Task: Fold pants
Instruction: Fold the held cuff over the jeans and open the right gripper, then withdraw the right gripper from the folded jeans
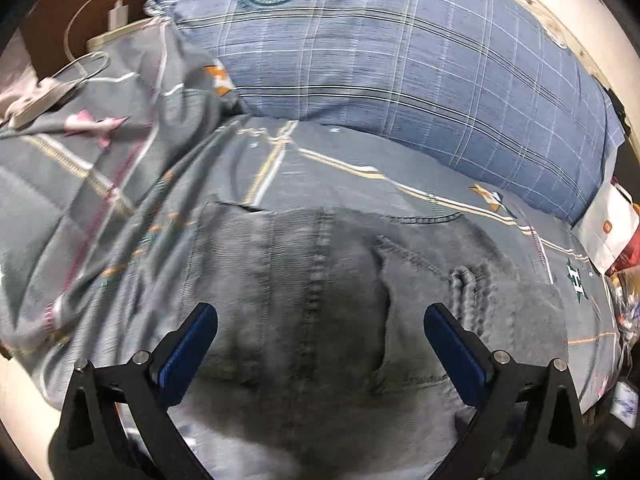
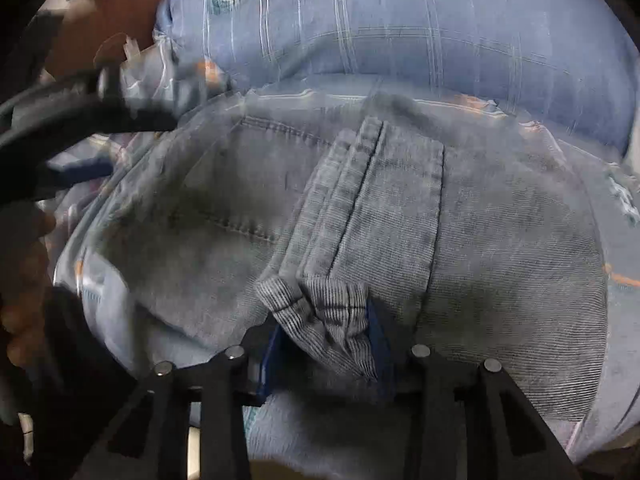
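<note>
Left wrist view: the left gripper (image 1: 320, 336) stands spread wide above the grey denim pants (image 1: 320, 280), with nothing between its blue pads (image 1: 188, 356). The pants lie on a bed, spread over a grey patterned sheet (image 1: 360, 160), and a torn patch shows in the denim near the right-hand finger. Beyond the pants rests a blue checked pillow (image 1: 400, 60) bearing a round emblem. At the far left a white charger and cable (image 1: 116, 16) sit at the edge of the bed, and a white bag (image 1: 608, 228) lies at the right edge.

Right wrist view: the right gripper (image 2: 324, 344) is partly open, and a bunched, folded end of the pants (image 2: 320, 312) sits between its blue pads (image 2: 268, 364); blur and the cloth itself hide whether the pads press on it. A folded strip of denim runs up from the gripper across the rest of the pants, which fill most of the view, with the pillow (image 2: 400, 20) behind them. At the left edge the dark frame of the other gripper and part of a hand (image 2: 20, 320) show, blurred.
</note>
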